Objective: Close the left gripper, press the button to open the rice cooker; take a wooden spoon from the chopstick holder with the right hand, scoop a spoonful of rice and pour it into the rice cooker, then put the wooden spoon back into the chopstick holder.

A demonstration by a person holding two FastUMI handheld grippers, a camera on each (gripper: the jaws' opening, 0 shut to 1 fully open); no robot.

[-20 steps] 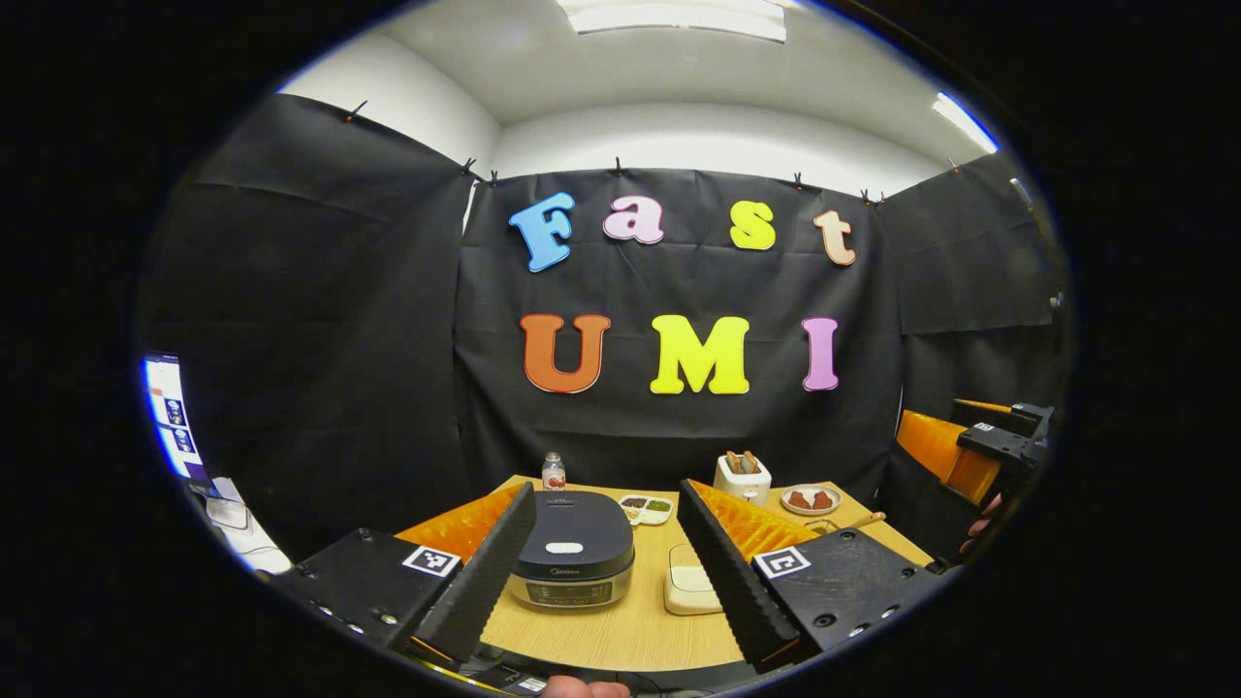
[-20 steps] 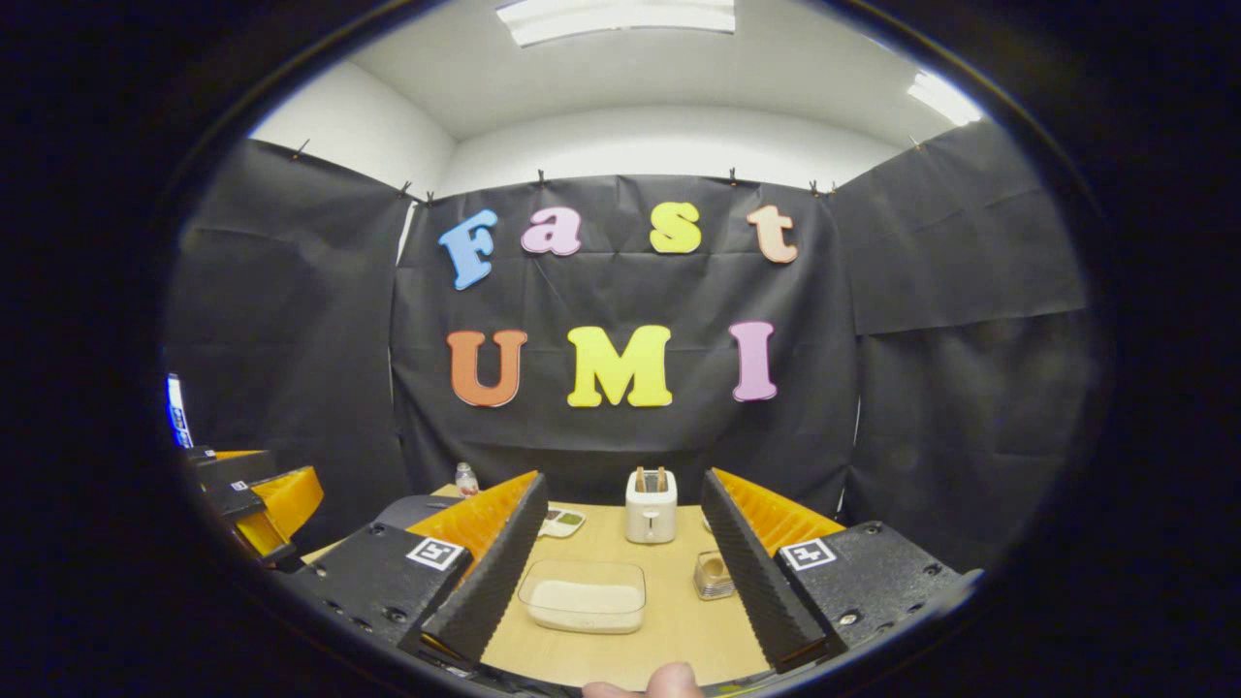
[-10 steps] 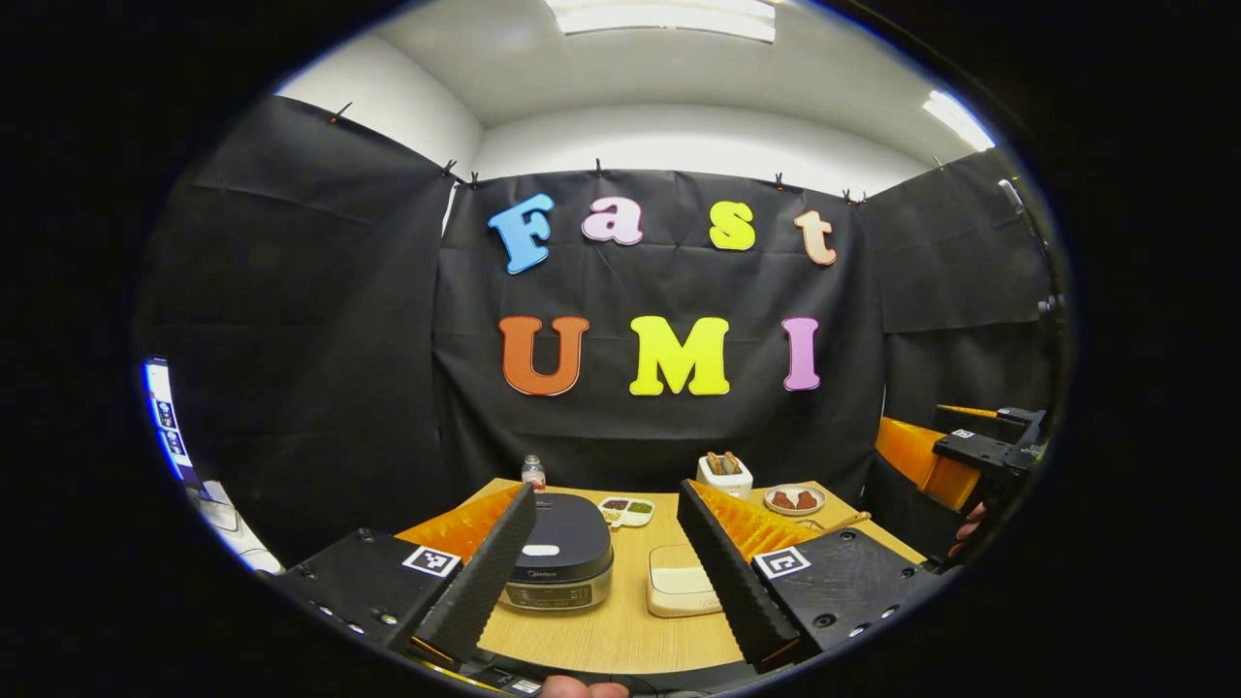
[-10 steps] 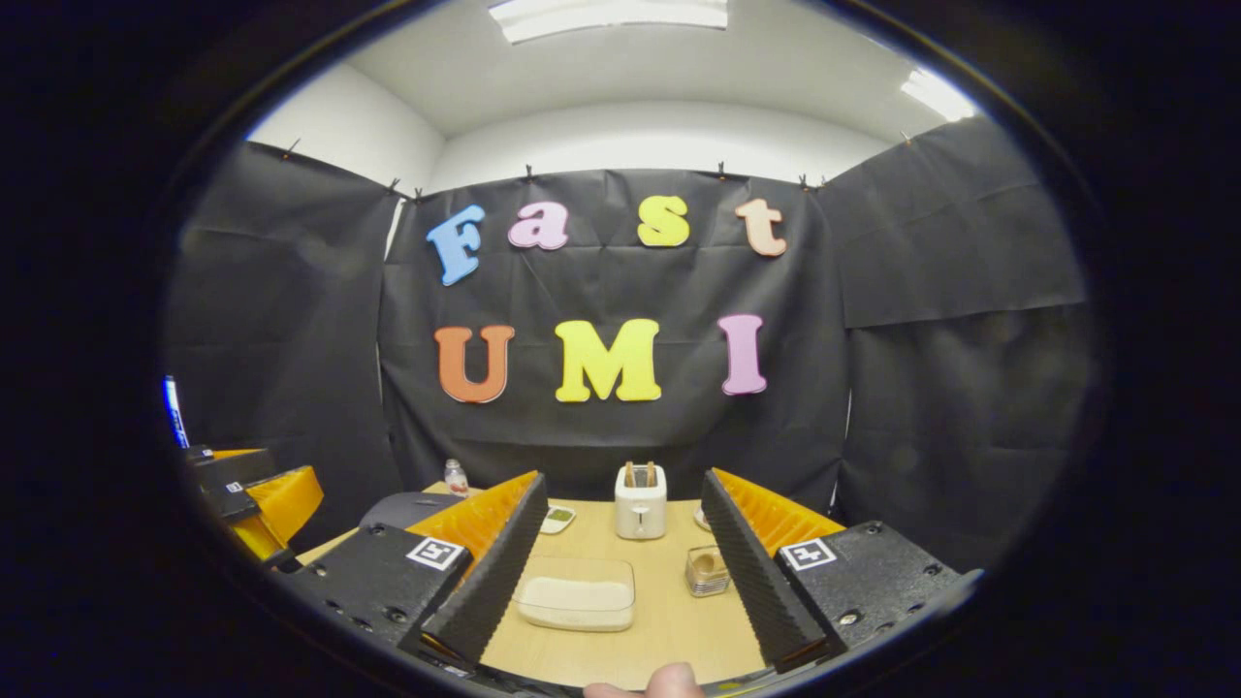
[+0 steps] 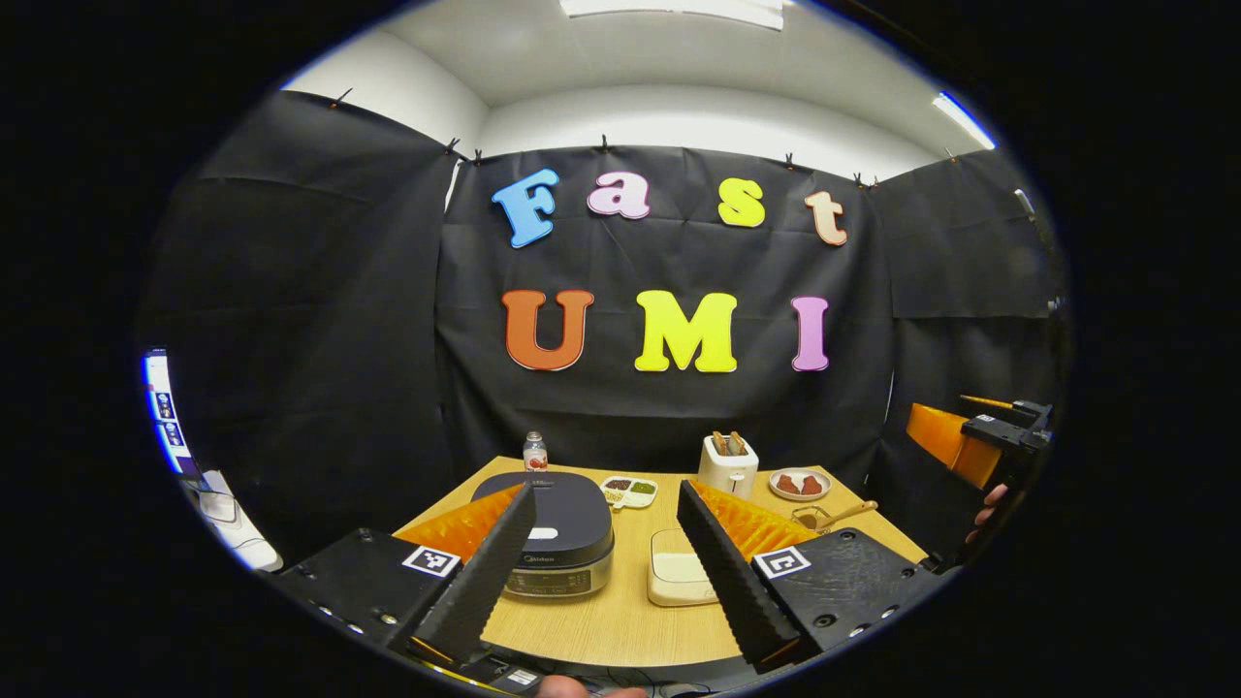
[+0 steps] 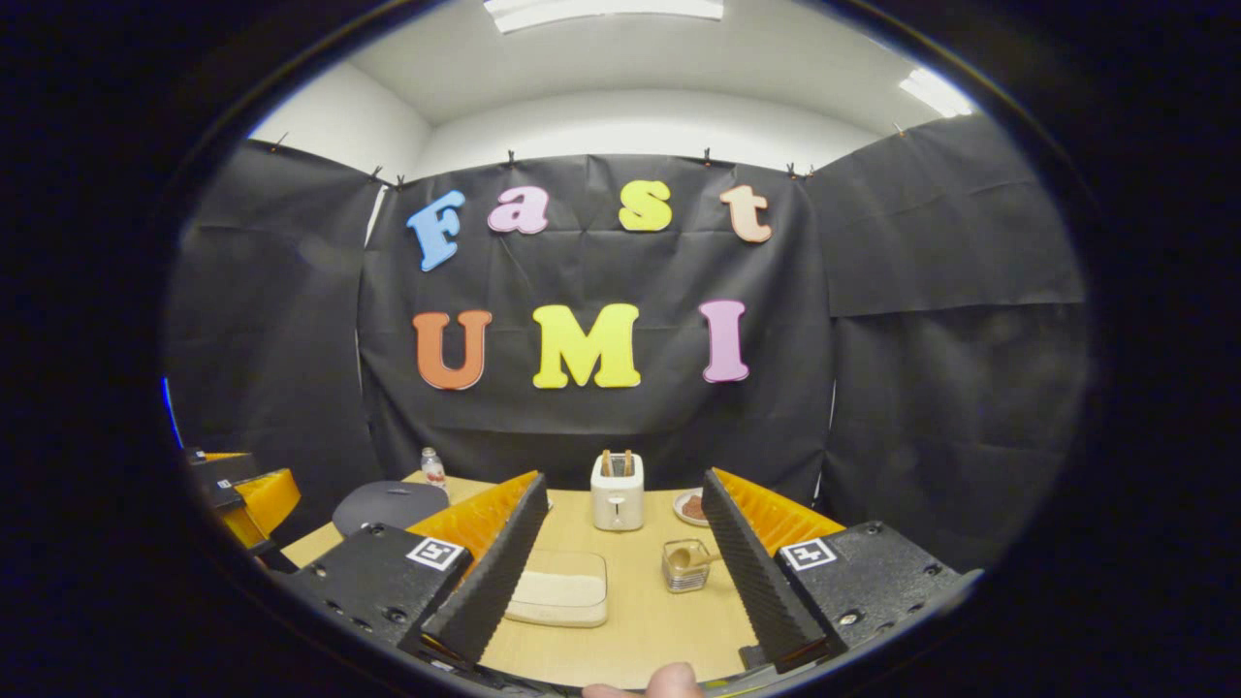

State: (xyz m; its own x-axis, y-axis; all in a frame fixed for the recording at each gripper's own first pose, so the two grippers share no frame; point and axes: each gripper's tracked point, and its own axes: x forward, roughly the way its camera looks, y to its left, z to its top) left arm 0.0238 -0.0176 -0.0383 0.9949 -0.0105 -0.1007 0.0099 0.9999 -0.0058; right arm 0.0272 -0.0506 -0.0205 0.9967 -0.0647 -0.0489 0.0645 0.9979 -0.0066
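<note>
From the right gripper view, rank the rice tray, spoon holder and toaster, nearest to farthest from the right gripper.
1. Rice tray: closest, low between the right gripper fingers, left of centre.
2. Spoon holder: slightly farther back, by the right-hand finger.
3. Toaster: farthest, near the table's back edge, centre.

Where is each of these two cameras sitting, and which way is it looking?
Left gripper view: rides on the left gripper, facing forward over the table at the rice cooker; its own two fingers show, spread apart.
Right gripper view: rides on the right gripper, facing the rice tray, chopstick holder and toaster; its fingers show, and a fingertip.
Both share the table, toaster, rice tray and the booth's back wall.
</note>
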